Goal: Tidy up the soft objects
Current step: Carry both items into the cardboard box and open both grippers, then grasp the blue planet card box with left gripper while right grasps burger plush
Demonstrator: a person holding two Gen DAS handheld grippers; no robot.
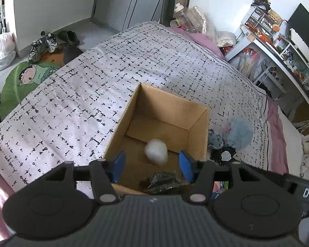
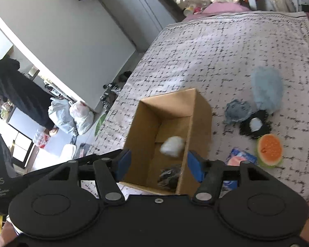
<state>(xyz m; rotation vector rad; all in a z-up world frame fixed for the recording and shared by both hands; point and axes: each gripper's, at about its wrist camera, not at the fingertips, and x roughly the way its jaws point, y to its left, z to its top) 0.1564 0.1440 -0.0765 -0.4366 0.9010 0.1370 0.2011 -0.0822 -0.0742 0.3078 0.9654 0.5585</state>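
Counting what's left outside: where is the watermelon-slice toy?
In the right wrist view, the watermelon-slice toy lies on the bedspread, right of the cardboard box, beside the black fuzzy item.

My left gripper [image 1: 152, 165] is positioned above the open cardboard box [image 1: 197, 131], which rests on the patterned bedspread [image 1: 105, 76]. My blue pads [image 1: 119, 165] stand apart and contact nothing. A blurred white soft object [image 1: 156, 151] appears between them, inside the box. A dark item [image 1: 161, 182] lies at the box's near end. A light-blue plush [image 1: 240, 132] lies just beside the box's right wall.
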